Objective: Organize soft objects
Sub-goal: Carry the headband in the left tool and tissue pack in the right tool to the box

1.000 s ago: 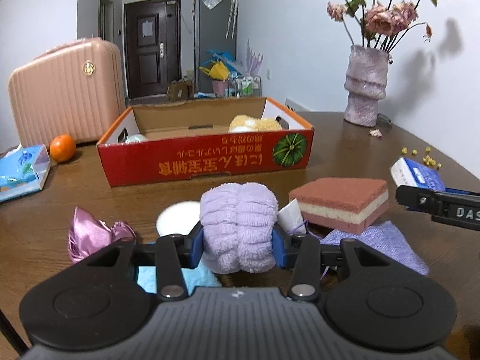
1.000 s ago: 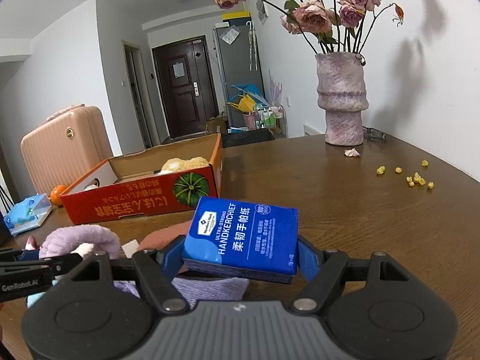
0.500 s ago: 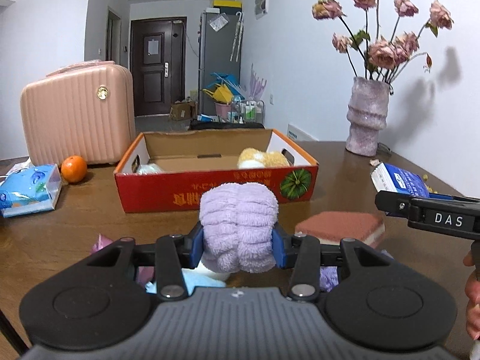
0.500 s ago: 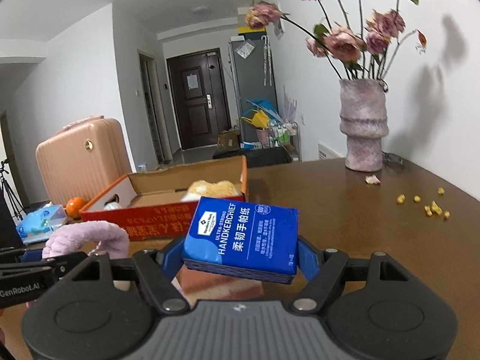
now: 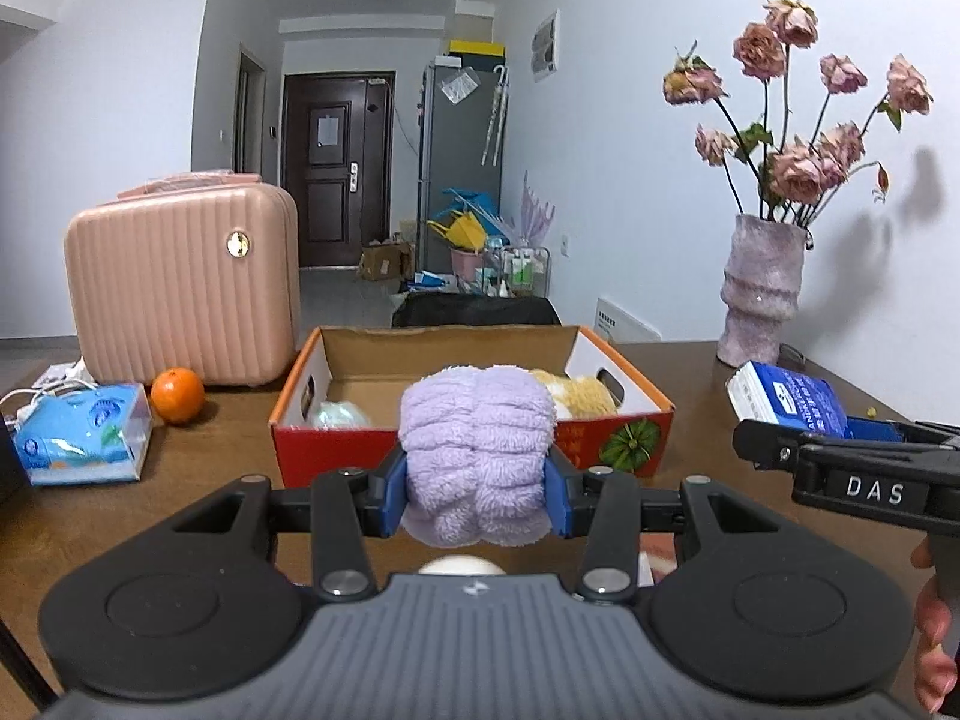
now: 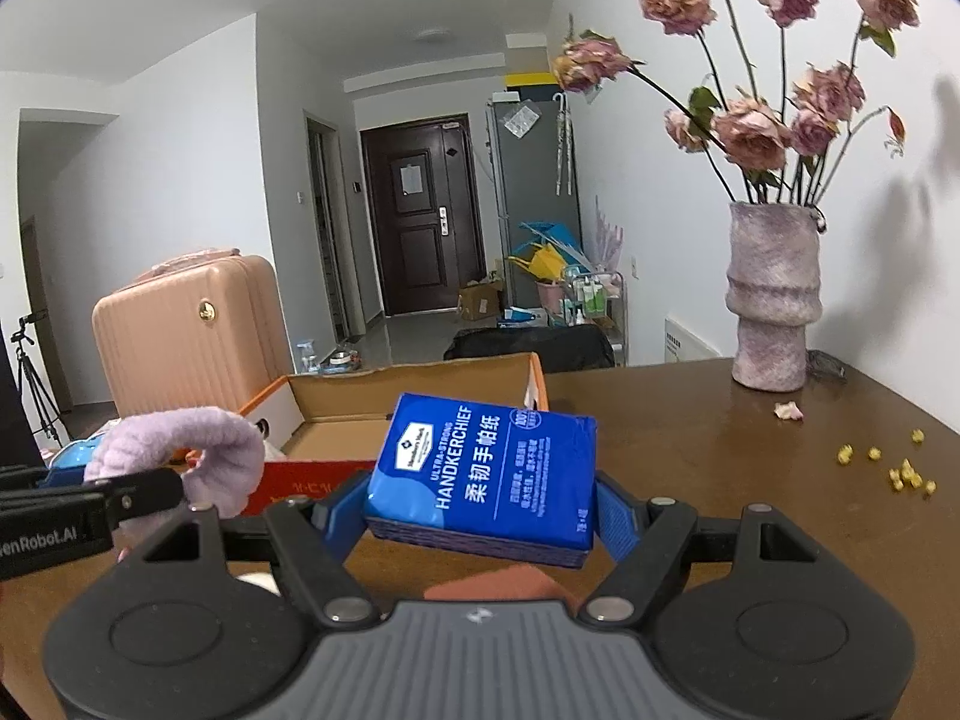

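Observation:
My left gripper (image 5: 475, 489) is shut on a fluffy lilac towel roll (image 5: 477, 456), held in the air just short of the red cardboard box (image 5: 624, 447). Inside the box lie a yellow plush (image 5: 579, 396) and a pale green soft item (image 5: 339, 414). My right gripper (image 6: 480, 510) is shut on a blue handkerchief tissue pack (image 6: 486, 471), raised over the table to the right of the box (image 6: 312, 480). From the left wrist view the same pack (image 5: 792, 399) shows at the right, and from the right wrist view the lilac towel (image 6: 198, 450) shows at the left.
A pink suitcase (image 5: 180, 294), an orange (image 5: 177, 395) and a light blue tissue pack (image 5: 84, 441) stand left of the box. A purple vase with dried roses (image 6: 771, 300) stands at the back right, yellow crumbs (image 6: 900, 468) near it. A pink sponge (image 6: 510, 585) lies under the right gripper.
Both grippers have risen from the table with their loads and moved toward the box. The sponge, cloths and pink wrapper on the table have dropped below the left view.

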`<state>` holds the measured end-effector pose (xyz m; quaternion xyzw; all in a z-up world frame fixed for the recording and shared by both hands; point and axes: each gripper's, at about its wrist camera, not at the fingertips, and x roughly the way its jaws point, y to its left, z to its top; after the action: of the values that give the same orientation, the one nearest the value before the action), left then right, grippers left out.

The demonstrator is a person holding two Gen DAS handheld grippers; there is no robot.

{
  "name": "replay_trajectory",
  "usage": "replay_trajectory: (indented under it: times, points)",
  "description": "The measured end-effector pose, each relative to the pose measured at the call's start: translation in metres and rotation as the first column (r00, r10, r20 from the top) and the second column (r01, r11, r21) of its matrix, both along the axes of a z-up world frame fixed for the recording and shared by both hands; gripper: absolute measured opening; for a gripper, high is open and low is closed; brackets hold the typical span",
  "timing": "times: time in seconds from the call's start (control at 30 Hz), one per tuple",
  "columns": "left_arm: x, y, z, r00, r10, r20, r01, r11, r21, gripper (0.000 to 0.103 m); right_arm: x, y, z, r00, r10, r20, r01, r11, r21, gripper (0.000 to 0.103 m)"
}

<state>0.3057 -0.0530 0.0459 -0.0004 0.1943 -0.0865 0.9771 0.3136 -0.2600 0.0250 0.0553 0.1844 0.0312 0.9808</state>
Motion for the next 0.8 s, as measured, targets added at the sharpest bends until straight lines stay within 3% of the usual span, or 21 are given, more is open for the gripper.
replay_trajectory:
  times: [0.8]
  points:
    - [0.055,0.011,0.029,0.997,0.047,0.069,-0.047,0.999,0.003,0.045,0.066,0.028,0.025,0.998,0.068,0.017,-0.066,0.994,-0.087,0.075]
